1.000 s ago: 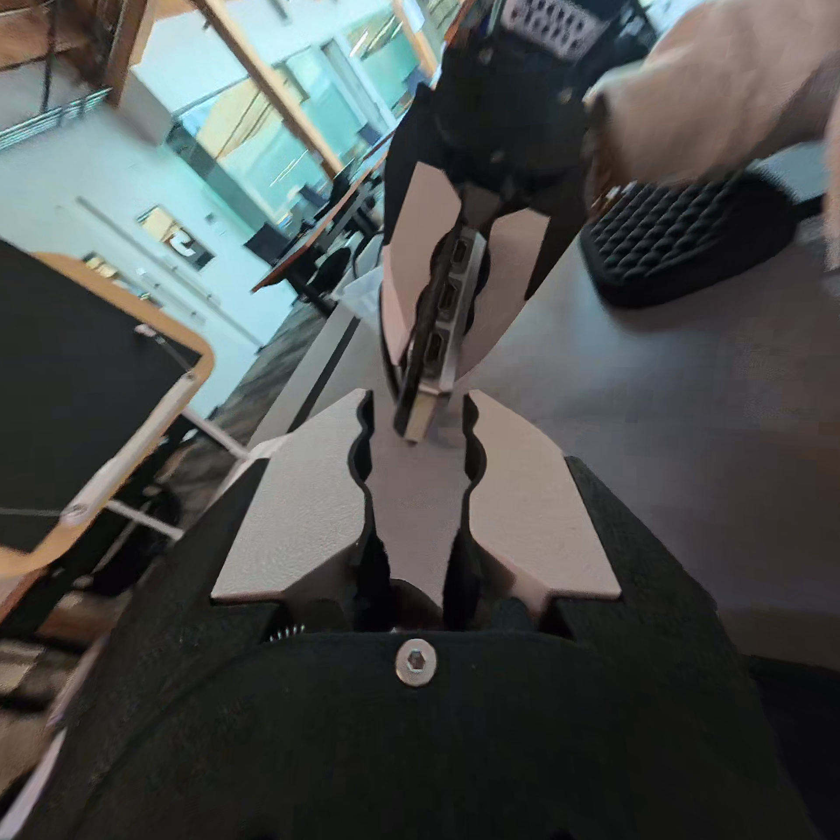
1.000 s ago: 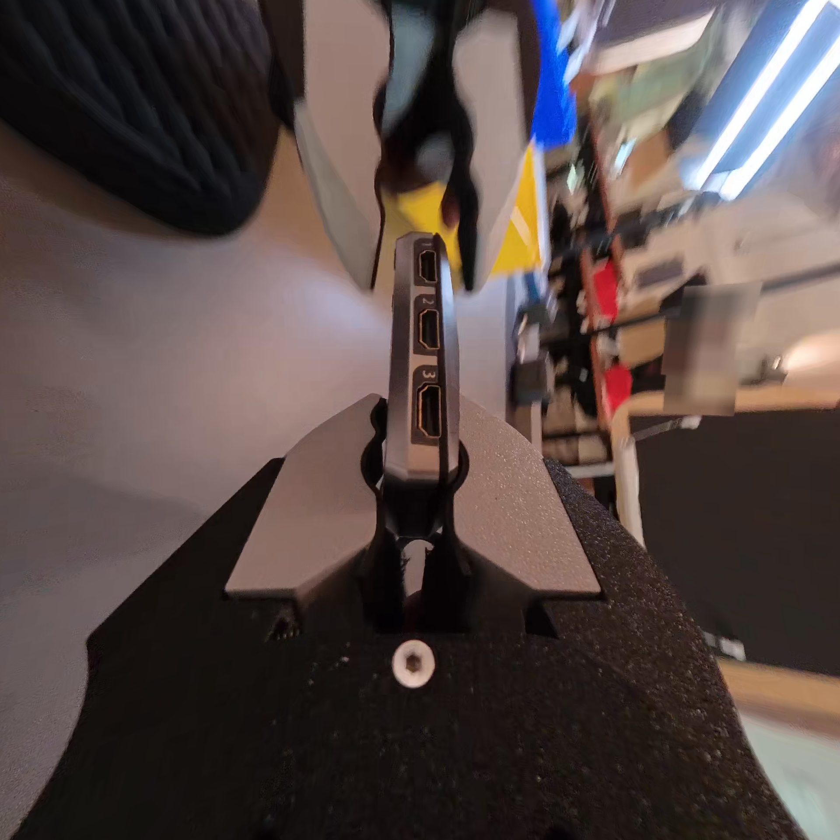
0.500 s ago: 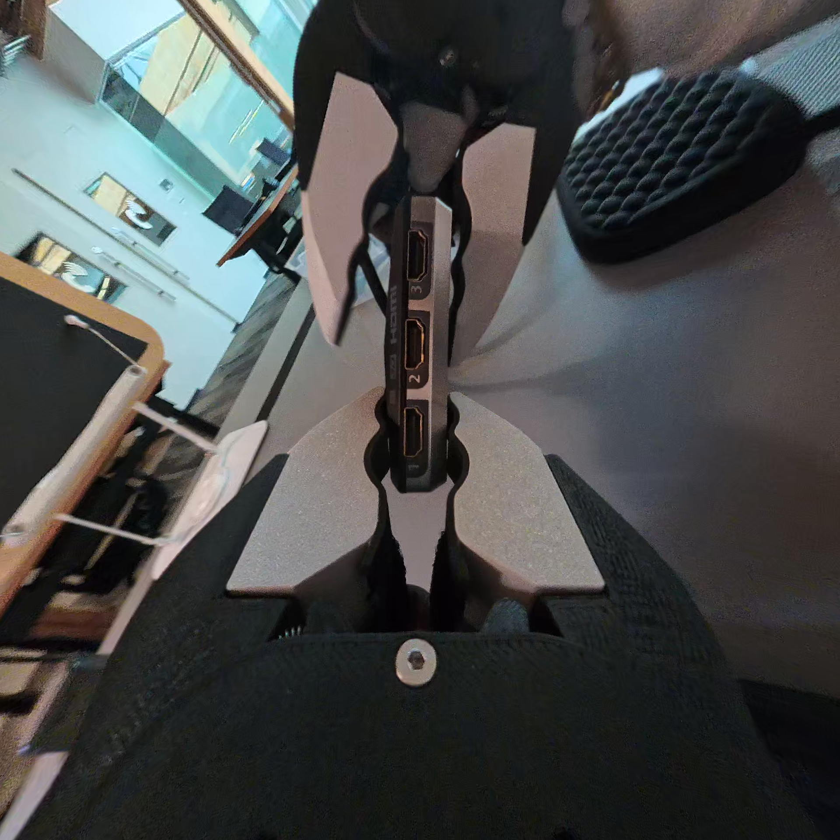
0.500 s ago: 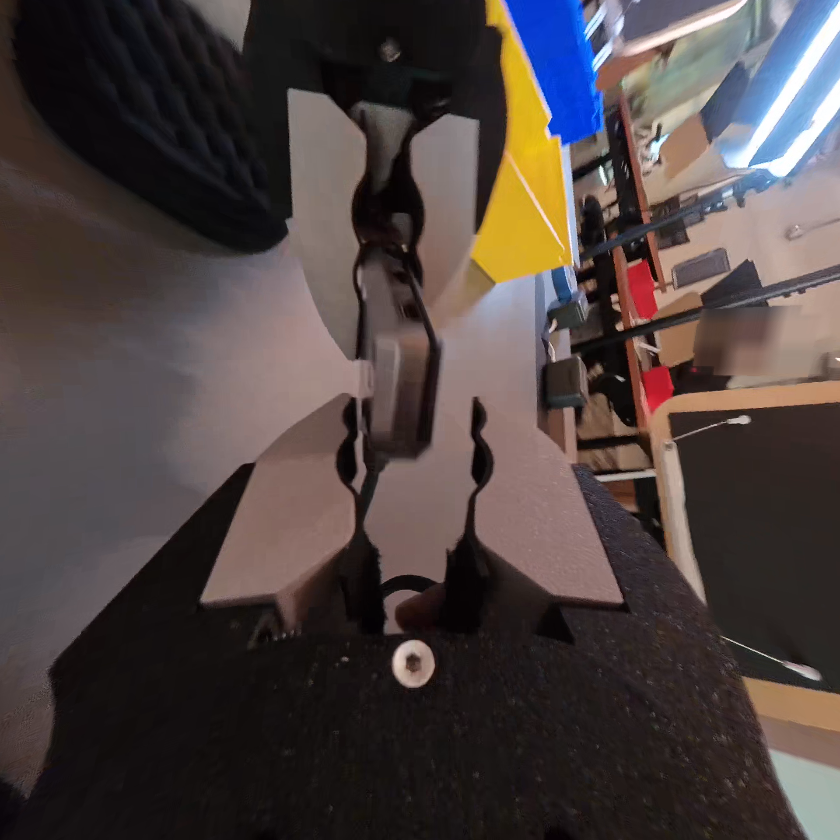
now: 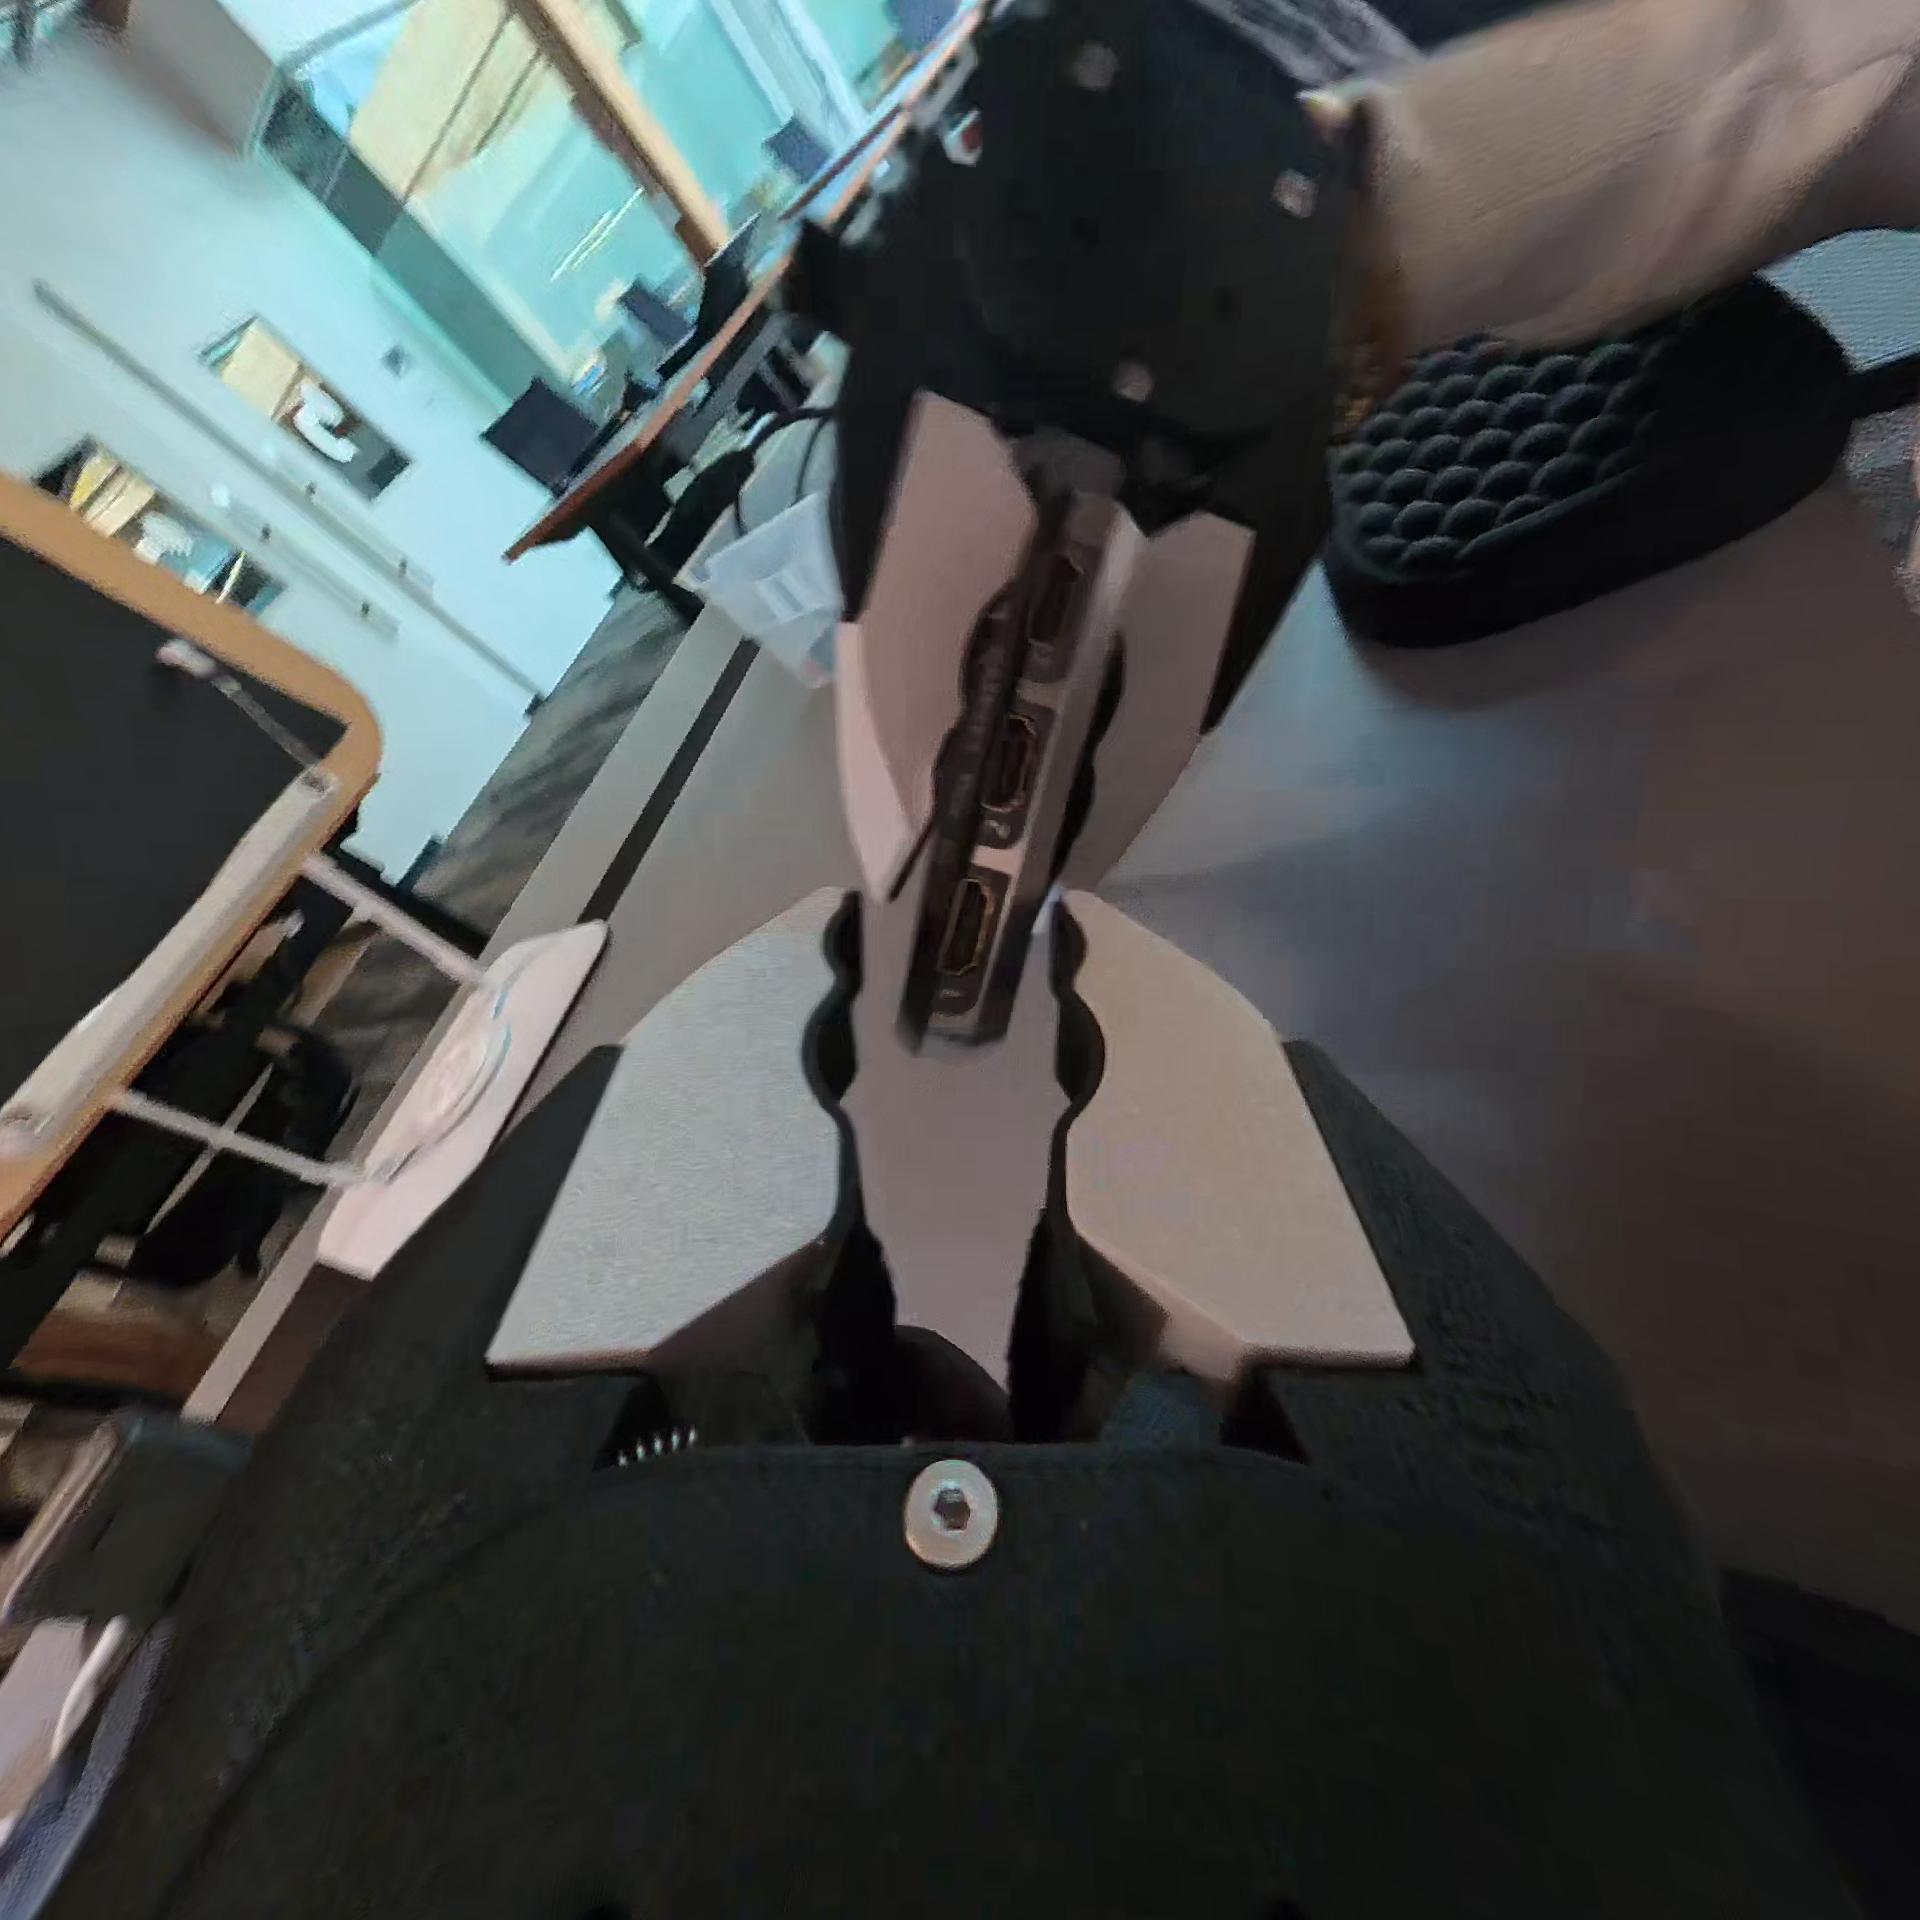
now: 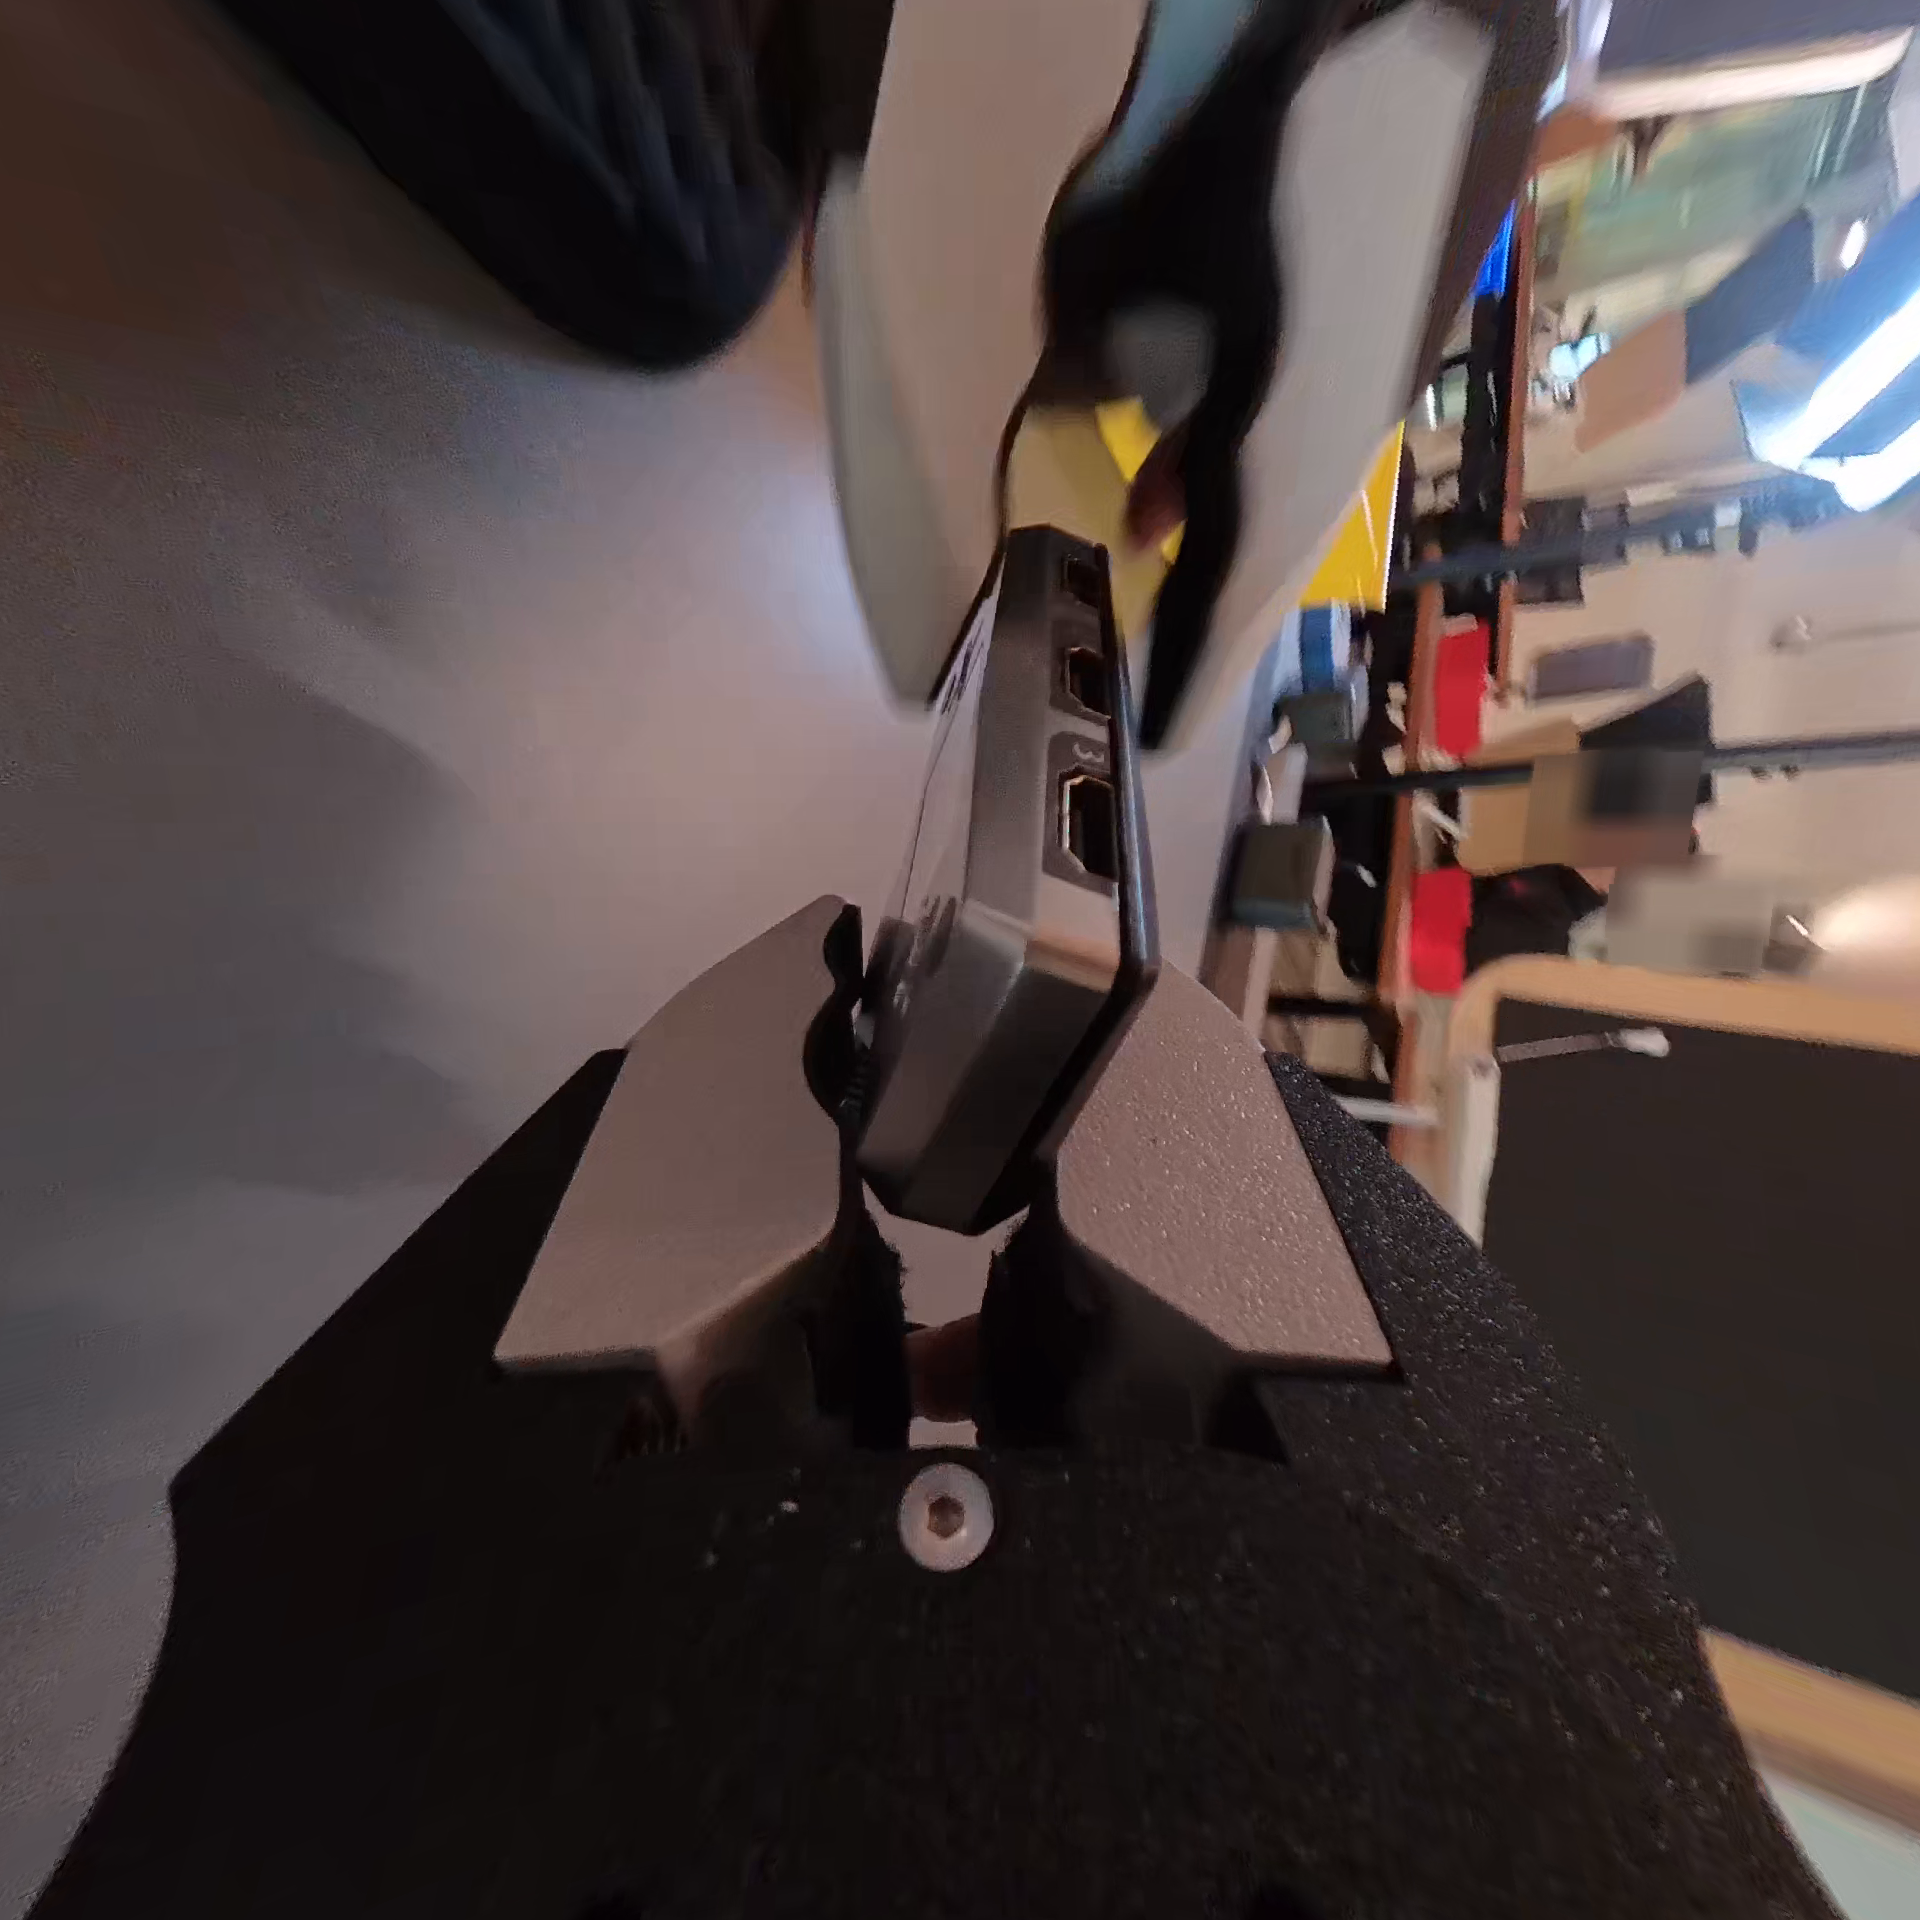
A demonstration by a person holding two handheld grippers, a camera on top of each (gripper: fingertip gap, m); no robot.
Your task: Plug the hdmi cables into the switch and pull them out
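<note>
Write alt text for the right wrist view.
The right gripper, grey-fingered on a black body, clamps one end of a slim dark grey HDMI switch whose three ports are empty. The left gripper, blurred, is open around its far end, above a grey table.

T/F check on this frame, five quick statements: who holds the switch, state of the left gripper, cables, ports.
1. The right gripper is shut on the switch. True.
2. The left gripper is clamped on the switch too. False: its jaws stand open, with the switch's end between them and a gap on each side.
3. A cable is plugged into the middle port. False: all three ports on the visible edge are empty, and no cable is in view.
4. The switch lies flat on the table. False: it is held up on edge.
5. A black dimpled pad lies on the table beyond the grippers. True.
</note>
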